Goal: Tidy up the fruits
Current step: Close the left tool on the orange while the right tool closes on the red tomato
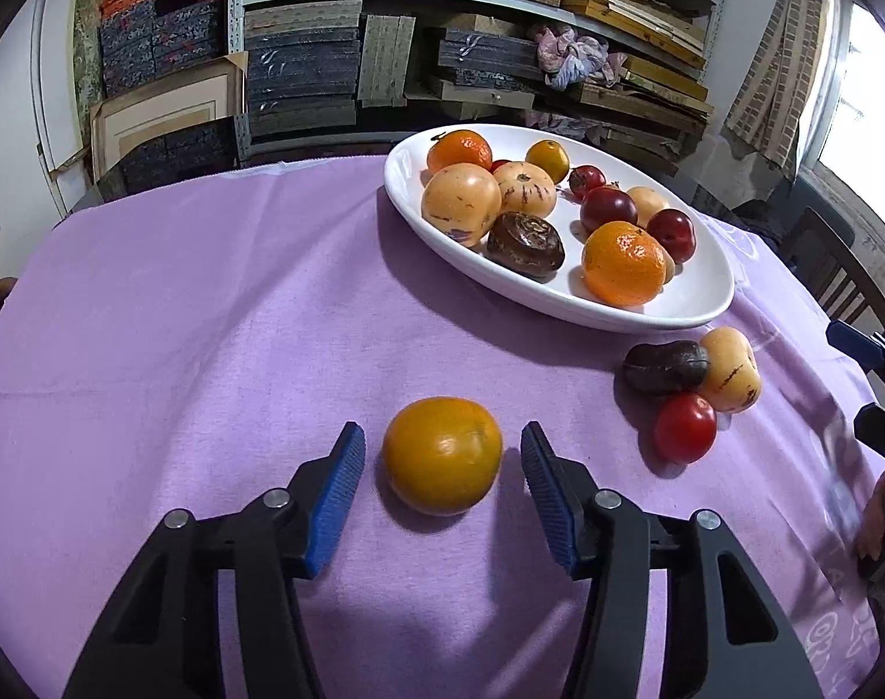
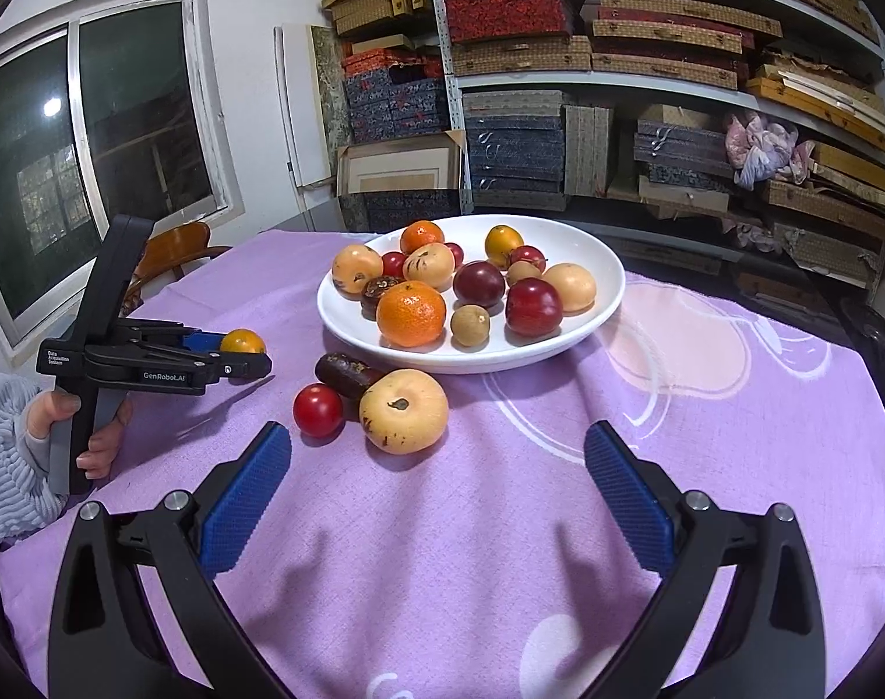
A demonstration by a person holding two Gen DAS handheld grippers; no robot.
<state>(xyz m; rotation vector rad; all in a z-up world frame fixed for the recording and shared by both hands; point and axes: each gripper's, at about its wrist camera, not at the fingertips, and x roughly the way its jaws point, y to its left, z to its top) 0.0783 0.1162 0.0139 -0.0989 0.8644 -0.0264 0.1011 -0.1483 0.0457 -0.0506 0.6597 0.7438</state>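
We are bracketing a round yellow-orange persimmon-like fruit point(image 1: 442, 454) with our left gripper point(image 1: 442, 460) on a lilac cloth-covered table point(image 1: 180, 303). The blue ribbed pads point(image 1: 337, 501) are standing on either side of the fruit with a sliver of cloth showing at each flank, so the tongs are not yet clenching it. The fruit is sitting on the cloth at six o'clock from the wide white oval ceramic dish point(image 1: 698, 297).

That dish is holding the sorted pile: two bright orange mandarins point(image 1: 623, 262), pale peach-coloured melons streaked with purple point(image 1: 459, 204), dark red plums point(image 1: 608, 208), a knobbly brown fruit point(image 1: 526, 244) and a small yellow-orange fruit point(image 1: 547, 160) at the far rim.

At four o'clock from the dish three loose fruits are lying touching one another on the cloth: a dark brown oblong fruit point(image 1: 666, 367), a pale peach melon with dark flecks point(image 1: 730, 370) and a glossy red tomato-like fruit point(image 1: 684, 428).

Our right gripper point(image 2: 436, 483) is hovering released, its blue pads spread wide over bare cloth, with the same cluster just ahead at eleven o'clock: the red fruit point(image 2: 318, 410), the brown one point(image 2: 346, 376) and the peach melon point(image 2: 404, 410). From this side we are seeing the left gripper in profile at nine o'clock, held by a hand point(image 2: 95, 437) in a pale ribbed sleeve point(image 2: 5, 466). Steel shelves stacked with patterned boxes point(image 2: 512, 134) are filling the background.
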